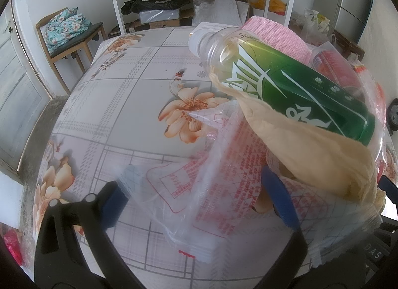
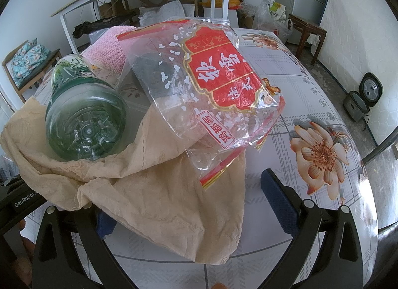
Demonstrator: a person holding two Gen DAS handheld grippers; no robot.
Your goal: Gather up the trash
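Collected trash on the table (image 2: 323, 70): a green bottle (image 2: 84, 120) lying on its side, a beige paper towel (image 2: 159, 197) and a clear plastic bag (image 2: 219, 82) with a red printed label, piled together near the table's front edge. The bottle's long axis runs away from the right gripper (image 2: 196, 214): its base faces that camera and its capped neck points toward the far edge. In the left view the same bottle (image 1: 286, 85) slants from upper left to lower right, neck (image 1: 199, 40) farthest from the tool. A pink mesh roll (image 2: 109, 48) lies just behind the pile.

The right gripper stands spread wide, its fingers either side of the paper towel, gripping nothing. The left gripper (image 1: 199, 204) is likewise spread, with clear printed plastic (image 1: 223, 164) and the towel's edge (image 1: 323, 164) lying between its fingers; no clench is evident.

Judgement: the pile lies directly ahead of both tools, the towel nearest the right one, the bottle nearer its left finger.
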